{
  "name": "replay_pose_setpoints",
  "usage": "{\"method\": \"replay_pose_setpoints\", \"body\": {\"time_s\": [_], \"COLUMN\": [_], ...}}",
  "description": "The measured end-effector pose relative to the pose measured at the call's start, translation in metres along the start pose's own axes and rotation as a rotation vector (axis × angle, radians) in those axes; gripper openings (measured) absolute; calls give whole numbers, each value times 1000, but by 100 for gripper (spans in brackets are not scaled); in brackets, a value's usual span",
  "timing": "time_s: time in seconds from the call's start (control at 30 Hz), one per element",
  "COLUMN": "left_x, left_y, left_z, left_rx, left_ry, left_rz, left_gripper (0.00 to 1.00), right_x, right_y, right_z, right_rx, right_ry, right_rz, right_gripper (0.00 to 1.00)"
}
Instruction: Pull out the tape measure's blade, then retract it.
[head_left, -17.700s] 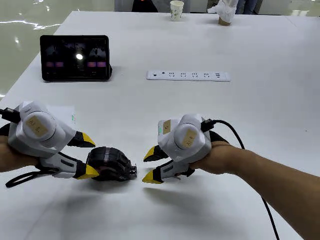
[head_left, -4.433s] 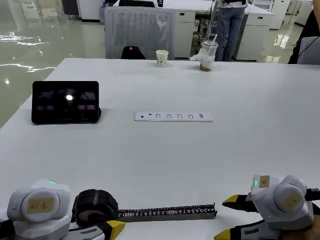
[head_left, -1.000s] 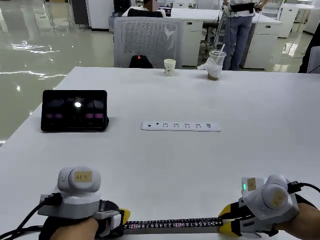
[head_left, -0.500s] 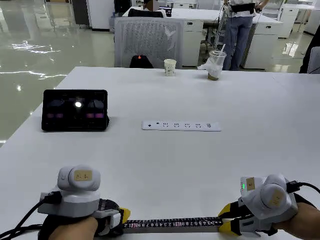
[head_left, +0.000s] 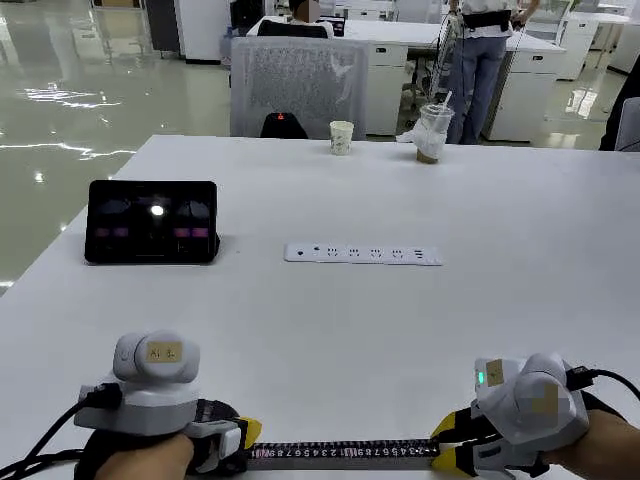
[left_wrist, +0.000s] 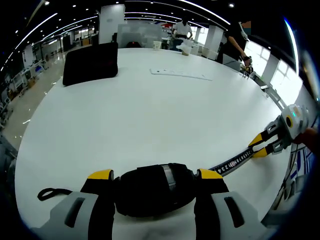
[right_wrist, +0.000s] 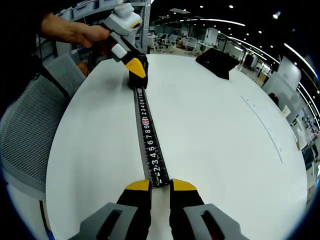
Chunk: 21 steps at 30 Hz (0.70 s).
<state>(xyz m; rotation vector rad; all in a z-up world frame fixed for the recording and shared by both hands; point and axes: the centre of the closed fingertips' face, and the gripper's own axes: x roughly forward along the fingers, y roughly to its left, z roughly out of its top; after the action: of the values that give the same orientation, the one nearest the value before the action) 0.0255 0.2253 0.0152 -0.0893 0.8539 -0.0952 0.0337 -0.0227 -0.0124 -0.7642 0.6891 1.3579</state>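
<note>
Left gripper (left_wrist: 155, 176) clamped tape measure case (left_wrist: 155, 194) at near table (head_left: 400, 320) edge. Right gripper (right_wrist: 155, 186), spread beside blade (right_wrist: 149, 132) tip seconds earlier, pinched tip. Blade lay extended flat; pull-out likely complete, retraction next

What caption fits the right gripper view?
Right gripper pinches the blade, stretched across the table from the tape measure in the left gripper.

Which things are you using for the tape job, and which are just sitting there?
In use: black round tape measure, black numbered blade, left tongs, right tongs.
Just lying about: black tablet, white power strip, white paper cup, clear plastic cup.
</note>
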Motion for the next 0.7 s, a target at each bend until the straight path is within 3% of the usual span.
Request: {"method": "replay_pose_setpoints", "body": {"time_s": [0.7], "left_x": [0], "left_y": [1], "left_z": [1], "left_rx": [-15], "left_ry": [2], "left_rz": [-18], "left_gripper": [60], "right_x": [12], "right_y": [5], "right_z": [19], "right_rx": [0], "right_ry": [-23], "right_rz": [12], "right_gripper": [10]}}
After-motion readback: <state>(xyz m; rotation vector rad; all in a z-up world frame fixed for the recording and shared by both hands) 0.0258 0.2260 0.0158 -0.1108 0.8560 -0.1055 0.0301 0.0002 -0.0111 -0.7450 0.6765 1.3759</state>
